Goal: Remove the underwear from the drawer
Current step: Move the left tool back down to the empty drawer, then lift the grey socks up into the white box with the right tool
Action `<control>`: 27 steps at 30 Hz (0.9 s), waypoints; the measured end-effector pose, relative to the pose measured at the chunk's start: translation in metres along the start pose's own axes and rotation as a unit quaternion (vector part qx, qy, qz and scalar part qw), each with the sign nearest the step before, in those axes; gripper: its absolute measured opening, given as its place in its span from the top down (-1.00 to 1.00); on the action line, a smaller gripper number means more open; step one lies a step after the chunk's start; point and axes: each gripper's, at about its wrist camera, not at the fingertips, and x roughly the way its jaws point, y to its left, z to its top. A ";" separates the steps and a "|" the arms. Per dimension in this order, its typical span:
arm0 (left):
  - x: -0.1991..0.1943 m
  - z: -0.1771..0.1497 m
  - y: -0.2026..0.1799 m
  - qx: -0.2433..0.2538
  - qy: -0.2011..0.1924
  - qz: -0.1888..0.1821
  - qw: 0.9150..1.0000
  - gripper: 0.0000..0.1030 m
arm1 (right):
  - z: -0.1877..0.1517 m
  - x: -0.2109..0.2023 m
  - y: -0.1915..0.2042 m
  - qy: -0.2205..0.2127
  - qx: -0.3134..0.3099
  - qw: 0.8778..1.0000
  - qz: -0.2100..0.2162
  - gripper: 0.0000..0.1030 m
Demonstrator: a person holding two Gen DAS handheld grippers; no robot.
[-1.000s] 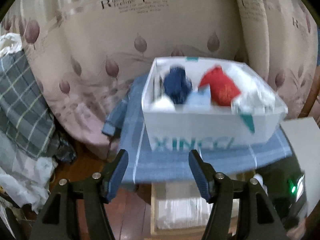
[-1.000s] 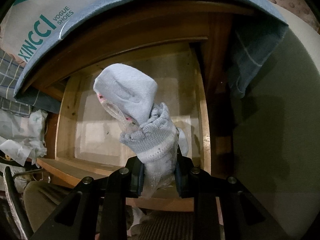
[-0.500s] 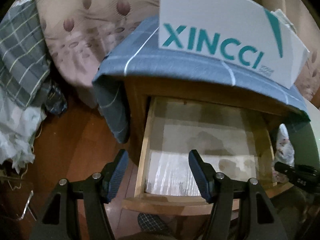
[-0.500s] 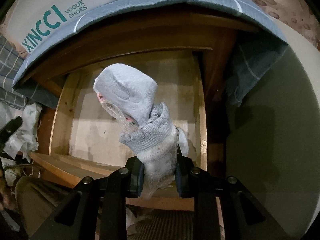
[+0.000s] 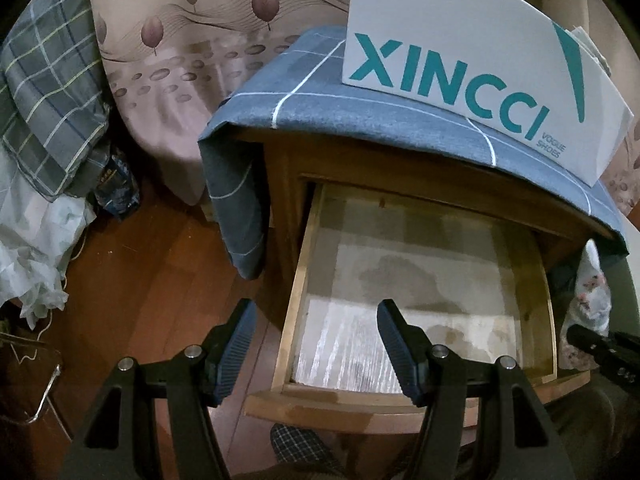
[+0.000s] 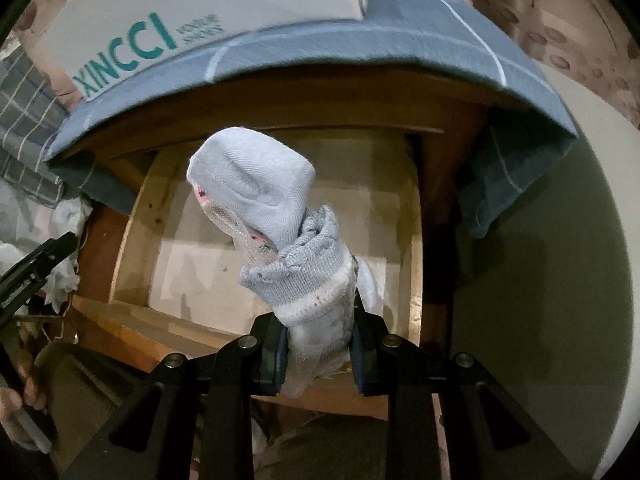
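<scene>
**Underwear clamped in right gripper, hanging over the open drawer**

Left wrist view: left gripper (image 5: 316, 344) is sitting open with nothing between its jaws, pointing down at the front left corner of the drawer (image 5: 298, 300). The drawer is pulled out of the wooden nightstand (image 5: 280, 168) and showing only a pale paper liner (image 5: 420, 280). At 3 o'clock the right gripper (image 5: 592, 344) is poking in with the underwear (image 5: 592, 292) bunched above it. A shoebox (image 5: 460, 64) is sitting on a blue checked cloth (image 5: 360, 116) draped over the top. At 9 o'clock a plaid blanket (image 5: 44, 92) and white plastic are lying by the reddish wood floor (image 5: 140, 280); a leaf-print curtain (image 5: 192, 52) is hanging at 12.

Right wrist view: right gripper (image 6: 318, 350) is closing on the underwear (image 6: 280, 232), a pale blue-grey bundle. The drawer rim (image 6: 132, 248) is lying below it.

Risk, as I'm judging it: the jaws are pinching only the lower end, so the loose upper fold could be sagging or slipping out on a quick swing. The cloth overhang at 12 could be snagging the bundle if it's lifted straight up.
</scene>
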 end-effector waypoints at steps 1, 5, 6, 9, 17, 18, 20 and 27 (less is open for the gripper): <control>0.000 0.000 -0.001 0.001 0.000 0.002 1.000 -0.25 | 0.001 -0.004 0.001 -0.002 -0.001 1.000 0.003 0.56; -0.001 -0.001 -0.004 0.006 -0.002 0.006 1.000 -0.25 | 0.008 -0.027 0.007 -0.016 -0.006 1.000 0.020 0.56; -0.001 -0.001 -0.003 0.006 -0.002 0.007 1.000 -0.25 | 0.011 -0.037 0.009 -0.021 -0.008 0.999 0.025 0.56; -0.001 -0.001 -0.004 0.006 -0.002 0.008 1.000 -0.25 | 0.018 -0.060 0.014 -0.033 -0.010 0.999 0.041 0.56; -0.002 -0.001 -0.004 0.008 -0.001 0.006 1.000 -0.25 | 0.061 -0.141 0.039 -0.096 -0.034 0.992 0.071 0.56; -0.002 -0.001 -0.004 0.008 -0.002 0.006 1.000 -0.25 | 0.066 -0.148 0.040 -0.100 -0.035 0.992 0.074 0.56; -0.002 -0.001 -0.005 0.008 -0.004 0.006 1.000 -0.25 | 0.085 -0.168 0.046 -0.116 -0.035 0.989 0.084 0.55; -0.003 -0.001 -0.010 0.018 -0.009 0.012 1.000 -0.25 | 0.152 -0.199 0.075 -0.167 -0.059 0.982 0.071 0.55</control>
